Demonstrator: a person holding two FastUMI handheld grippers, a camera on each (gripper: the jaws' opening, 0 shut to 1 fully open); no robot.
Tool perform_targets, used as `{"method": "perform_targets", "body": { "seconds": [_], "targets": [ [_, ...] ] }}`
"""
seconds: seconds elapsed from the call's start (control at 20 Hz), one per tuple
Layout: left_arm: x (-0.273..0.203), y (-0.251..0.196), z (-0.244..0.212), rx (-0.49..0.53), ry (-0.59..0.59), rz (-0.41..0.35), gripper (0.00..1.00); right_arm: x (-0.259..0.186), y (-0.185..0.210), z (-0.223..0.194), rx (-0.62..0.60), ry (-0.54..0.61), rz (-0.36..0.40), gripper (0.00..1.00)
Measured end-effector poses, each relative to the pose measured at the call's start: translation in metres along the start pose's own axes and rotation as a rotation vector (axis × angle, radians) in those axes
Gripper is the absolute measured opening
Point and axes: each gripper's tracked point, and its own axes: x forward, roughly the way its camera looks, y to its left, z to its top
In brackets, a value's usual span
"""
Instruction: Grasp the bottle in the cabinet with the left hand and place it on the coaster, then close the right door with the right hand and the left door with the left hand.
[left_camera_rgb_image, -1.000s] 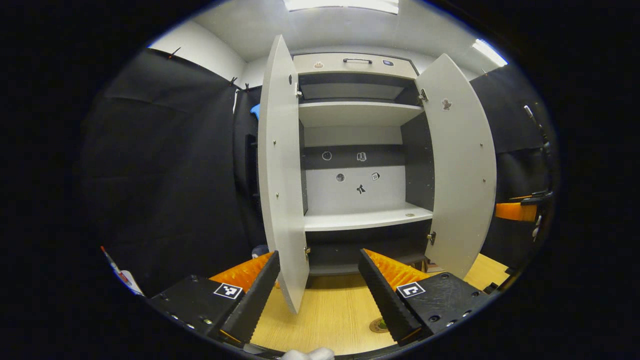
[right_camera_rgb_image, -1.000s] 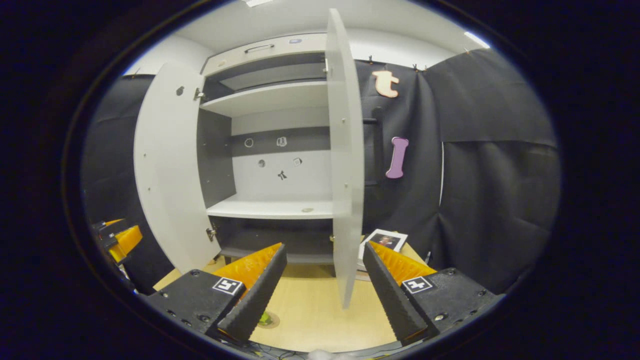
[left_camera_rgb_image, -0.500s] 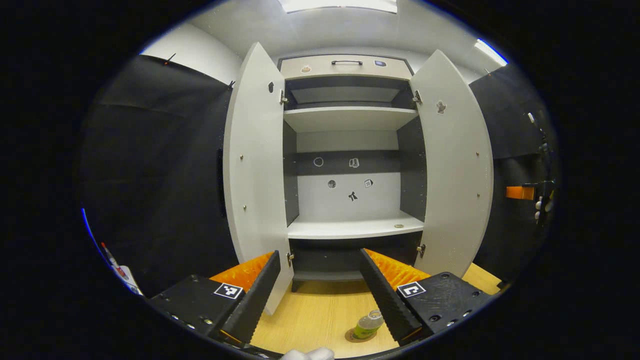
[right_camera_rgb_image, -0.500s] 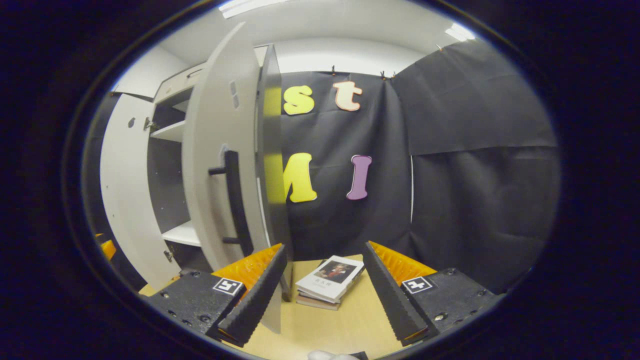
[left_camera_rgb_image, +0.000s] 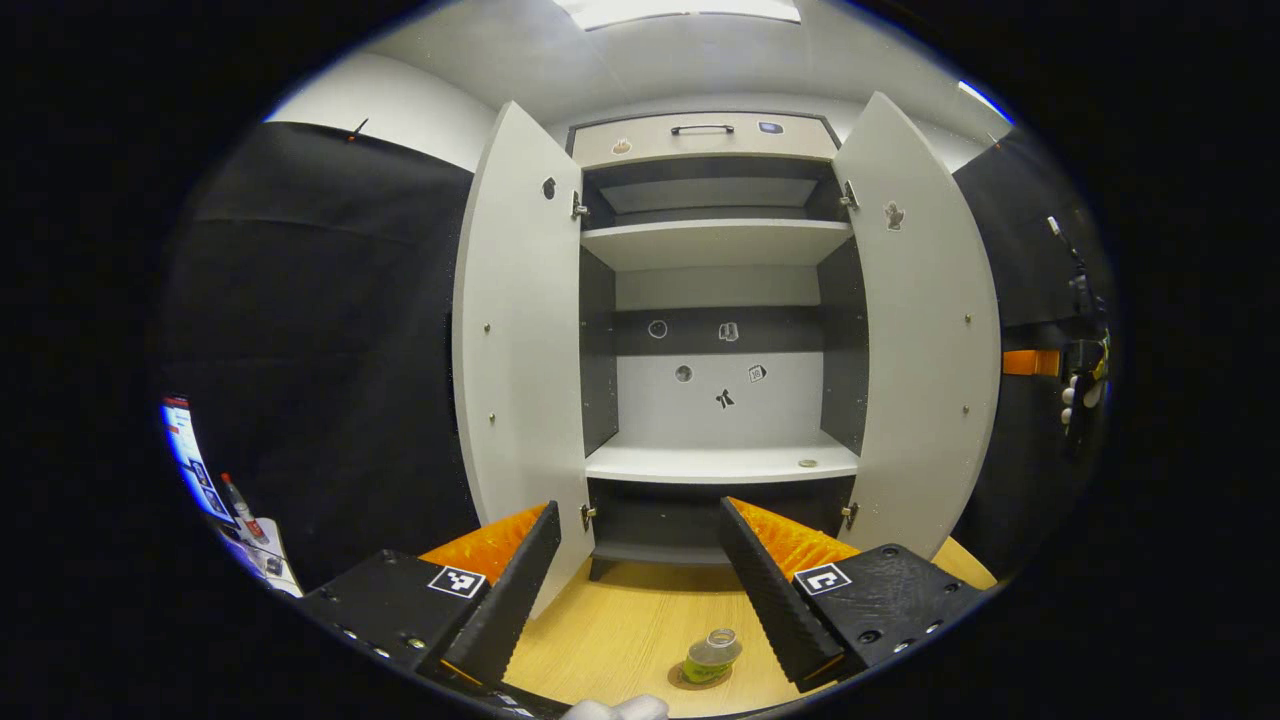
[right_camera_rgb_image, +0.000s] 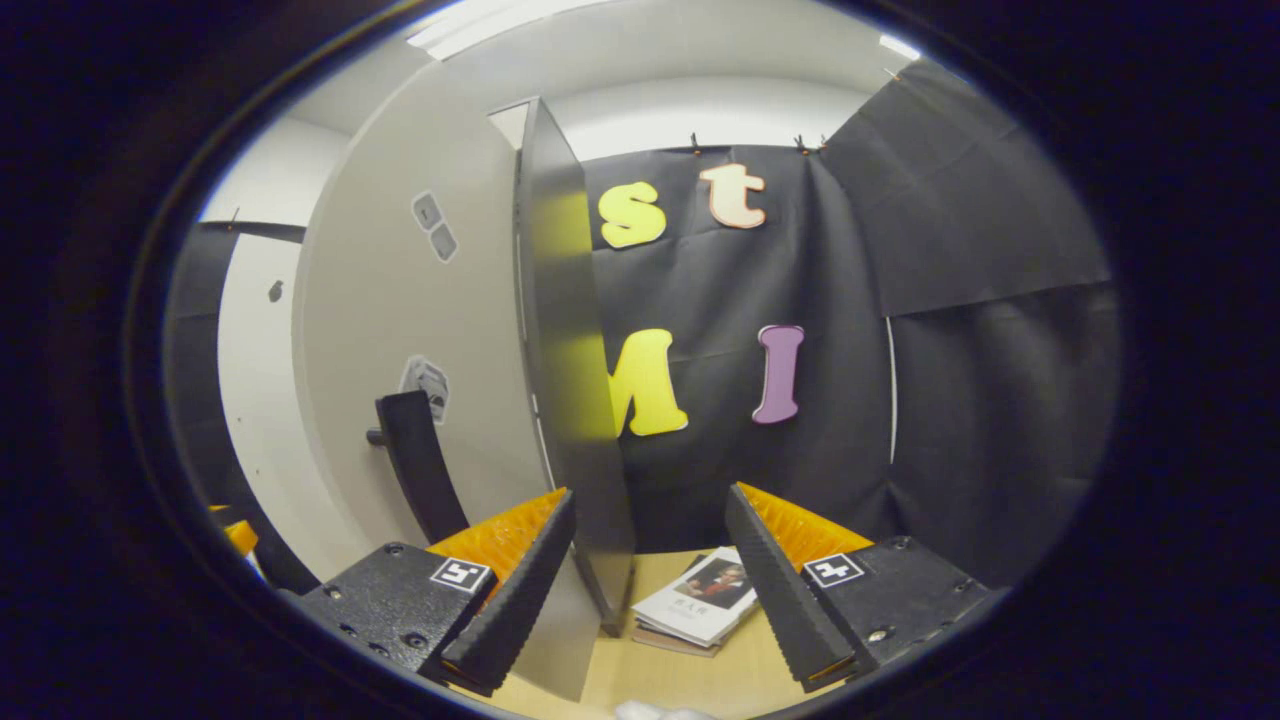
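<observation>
While the small clear plastic bottle with a green label (left_camera_rgb_image: 711, 655) stands upright on a round brown coaster (left_camera_rgb_image: 690, 681) on the pale wooden tabletop (left_camera_rgb_image: 620, 640), the tall white cabinet (left_camera_rgb_image: 718, 300) behind it stands open, both doors swung outward. The bottle sits in front of the cabinet, toward its right half, well clear of the shelves. The left gripper (left_camera_rgb_image: 633, 585) hovers above the tabletop in front of the cabinet with its fingers spread apart, holding nothing; the bottle lies just beside its right finger, untouched. The cabinet's left door (left_camera_rgb_image: 515, 340) and right door (left_camera_rgb_image: 925, 340) flank white shelves and a grey back panel with a few small stickers. To the right of the cabinet, past the right door, part of the other gripper shows at the edge, with a gloved hand (left_camera_rgb_image: 1075, 405) on it.

In the right gripper view, the right gripper (right_camera_rgb_image: 650, 590) has its fingers apart and empty, close to the outer face of the right door (right_camera_rgb_image: 420, 340), beside that door's dark bar handle (right_camera_rgb_image: 420, 475). A small stack of books (right_camera_rgb_image: 700, 605) lies on the tabletop to the right of the cabinet.
</observation>
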Motion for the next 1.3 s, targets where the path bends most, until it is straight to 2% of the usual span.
{"method": "perform_targets", "body": {
  "seconds": [0.1,0.15,0.2,0.3,0.35,0.4,0.5,0.55,0.6,0.65,0.7,0.85,0.9,0.95,1.3],
  "targets": [
    [-0.002,0.005,-0.001,0.001,-0.004,0.017,0.96,0.000,0.012,0.000,-0.007,0.011,0.058,0.99],
    [-0.002,0.007,-0.002,0.001,-0.005,0.022,0.96,0.002,0.010,-0.002,-0.024,0.025,0.040,0.94],
    [-0.002,0.010,-0.003,0.000,-0.004,0.026,0.96,-0.002,0.006,0.000,-0.043,0.018,0.038,0.98],
    [0.000,0.015,-0.005,-0.003,-0.003,0.026,0.96,0.000,-0.001,0.001,-0.092,0.010,0.008,0.95],
    [0.002,0.019,-0.005,-0.005,-0.007,0.021,0.96,0.001,-0.004,0.001,-0.117,0.010,-0.011,0.91],
    [0.005,0.022,-0.005,-0.004,-0.010,0.015,0.96,0.001,-0.007,0.002,-0.132,0.003,-0.031,0.95],
    [0.013,0.028,-0.008,-0.001,-0.004,0.001,0.96,0.001,-0.010,0.002,-0.133,-0.001,-0.066,0.96],
    [0.017,0.032,-0.009,-0.002,-0.001,-0.006,0.96,0.001,-0.007,0.001,-0.127,0.003,-0.074,0.91],
    [0.020,0.035,-0.009,-0.004,-0.002,-0.014,0.96,0.001,-0.004,0.001,-0.121,0.004,-0.080,0.95],
    [0.022,0.039,-0.010,-0.005,0.000,-0.020,0.96,0.001,-0.002,0.001,-0.119,0.010,-0.086,0.91],
    [0.023,0.043,-0.012,-0.004,0.002,-0.028,0.96,-0.001,0.000,-0.001,-0.116,0.015,-0.092,0.95],
    [0.028,0.054,-0.015,0.014,0.005,-0.048,0.96,0.000,0.009,-0.003,-0.120,0.019,-0.095,0.95],
    [0.029,0.057,-0.018,0.016,0.011,-0.056,0.96,0.000,0.013,-0.005,-0.120,0.020,-0.091,0.91],
    [0.030,0.060,-0.020,0.010,0.015,-0.064,0.96,0.002,0.016,-0.005,-0.121,0.018,-0.095,0.95],
    [0.031,0.080,-0.025,0.023,0.015,-0.104,0.96,0.009,0.036,-0.010,-0.128,0.024,-0.089,0.95]
  ]
}}
